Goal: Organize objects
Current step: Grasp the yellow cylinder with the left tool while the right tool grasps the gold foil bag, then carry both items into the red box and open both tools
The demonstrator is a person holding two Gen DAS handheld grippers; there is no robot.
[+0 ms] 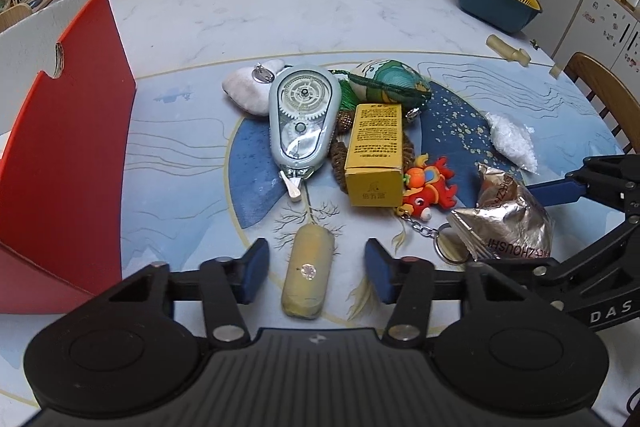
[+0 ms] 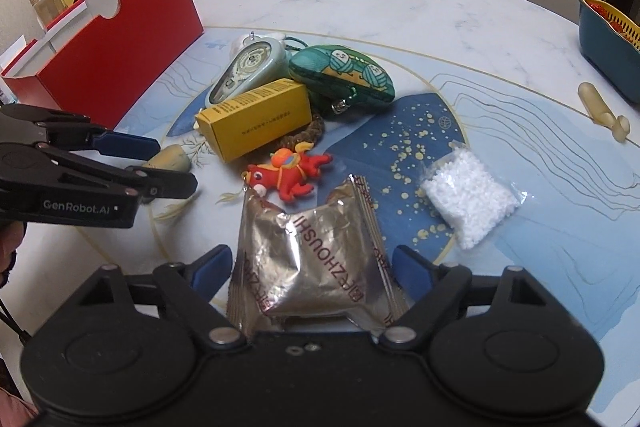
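Presently | crinkled silver foil packet (image 2: 316, 267) printed "ZHOUSHI", mid-table (image 1: 280, 7) | right gripper (image 2: 312, 267) apart, straddling it | left gripper (image 1: 316, 269), marked "GenRobot.AI", apart around beige cylindrical roll (image 1: 308, 271), pads not touching.

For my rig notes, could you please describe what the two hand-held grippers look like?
Both are black plastic with blue finger pads and silver pivot rivets. The left hand-held gripper bears white "GenRobot.AI" lettering; the right hand-held gripper shows "DAS".
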